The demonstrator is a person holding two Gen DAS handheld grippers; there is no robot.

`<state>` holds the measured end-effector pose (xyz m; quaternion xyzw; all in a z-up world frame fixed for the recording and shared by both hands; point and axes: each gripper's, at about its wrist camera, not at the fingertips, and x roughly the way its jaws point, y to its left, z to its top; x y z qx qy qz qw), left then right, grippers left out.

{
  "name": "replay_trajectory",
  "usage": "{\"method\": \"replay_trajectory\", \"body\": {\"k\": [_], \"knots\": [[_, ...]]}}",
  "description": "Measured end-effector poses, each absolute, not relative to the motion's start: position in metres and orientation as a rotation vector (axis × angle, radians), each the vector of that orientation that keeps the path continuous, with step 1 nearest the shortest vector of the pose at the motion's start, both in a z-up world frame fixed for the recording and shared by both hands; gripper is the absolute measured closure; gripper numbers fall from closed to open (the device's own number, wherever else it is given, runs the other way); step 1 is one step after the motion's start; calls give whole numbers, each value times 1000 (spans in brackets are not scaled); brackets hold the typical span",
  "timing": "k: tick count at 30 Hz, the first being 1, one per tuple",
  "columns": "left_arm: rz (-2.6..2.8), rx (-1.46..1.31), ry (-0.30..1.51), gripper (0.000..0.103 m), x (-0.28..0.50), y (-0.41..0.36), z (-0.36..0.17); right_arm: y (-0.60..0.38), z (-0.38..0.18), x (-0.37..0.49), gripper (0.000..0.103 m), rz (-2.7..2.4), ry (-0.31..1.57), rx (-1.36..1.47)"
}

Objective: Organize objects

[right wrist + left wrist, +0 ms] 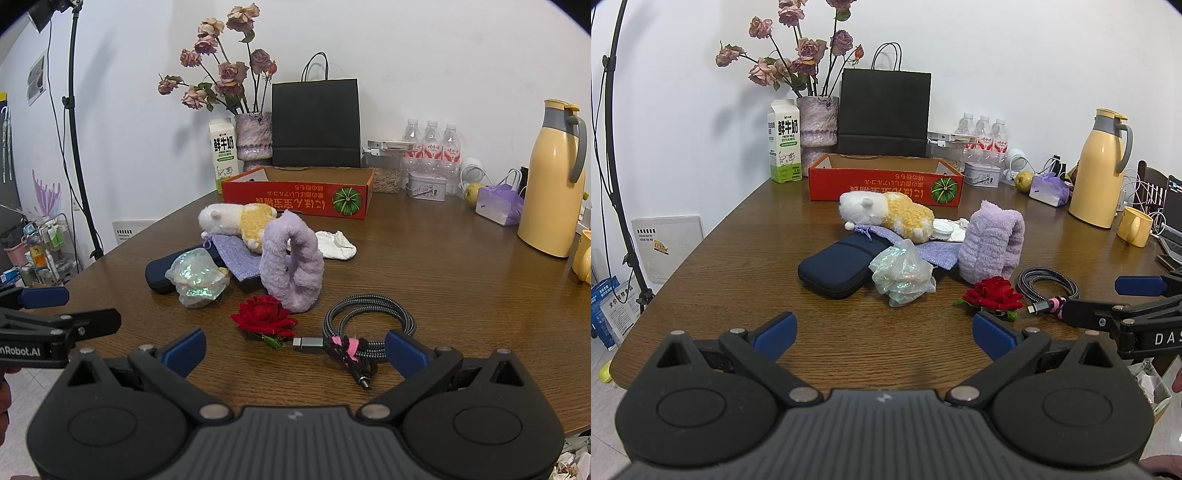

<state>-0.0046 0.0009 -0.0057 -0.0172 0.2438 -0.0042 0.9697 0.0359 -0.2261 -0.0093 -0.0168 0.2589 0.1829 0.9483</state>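
On the worktop (738, 258), both claws spread and empty before the clutter.

Left claw (884, 332) and right claw (295, 349) hover at six o'clock, holding nothing, likely poised to choose. At twelve o'clock the red box (882, 184) stands open-topped, a probable destination. Between them lie the plush toy (886, 214), dark pouch (831, 269), red rose (264, 314) and, nearest the right claw, the coiled cable (365, 317).
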Motion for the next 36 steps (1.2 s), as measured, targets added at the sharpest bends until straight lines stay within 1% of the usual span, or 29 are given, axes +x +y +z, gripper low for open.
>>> {"method": "replay_trajectory", "body": {"k": [28, 36], "knots": [[-1, -43, 489, 0, -6, 4, -8, -226, -13, 36, 0, 369, 536, -37], [14, -37, 498, 0, 6, 7, -10, -231, -20, 48, 0, 353, 557, -53]]}}
